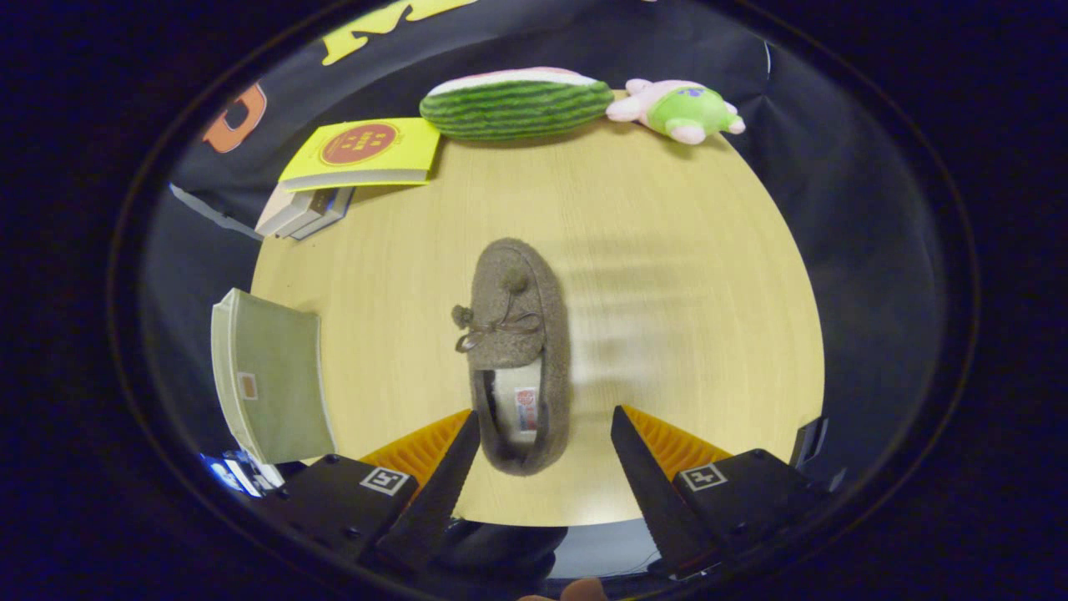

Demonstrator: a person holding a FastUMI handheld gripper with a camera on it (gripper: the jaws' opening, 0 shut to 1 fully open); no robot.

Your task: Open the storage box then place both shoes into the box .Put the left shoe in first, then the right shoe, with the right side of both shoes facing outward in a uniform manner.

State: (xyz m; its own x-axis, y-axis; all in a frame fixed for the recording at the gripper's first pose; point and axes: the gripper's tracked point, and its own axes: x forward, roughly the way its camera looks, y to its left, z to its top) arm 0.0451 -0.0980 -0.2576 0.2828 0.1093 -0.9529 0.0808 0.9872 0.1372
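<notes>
1. Right now the claw [546, 434] is spread wide and holds nothing; its fingers flank the heel of the shoe [517, 351] without touching it.
2. That shoe lies mid-frame on the bench [684, 250], long axis running straight away from the claw, toe far, heel nearest.
3. A grey-green slab that may be the storage box [271, 376] sits at the lower left

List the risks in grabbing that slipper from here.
1. The gripper is open with the slipper's heel sitting off-centre, close to one finger; closing may push it sideways rather than clamp it.
2. The soft heel rim could fold and slip free.
3. The slipper's bow might snag on the storage box lying beside it.
</notes>
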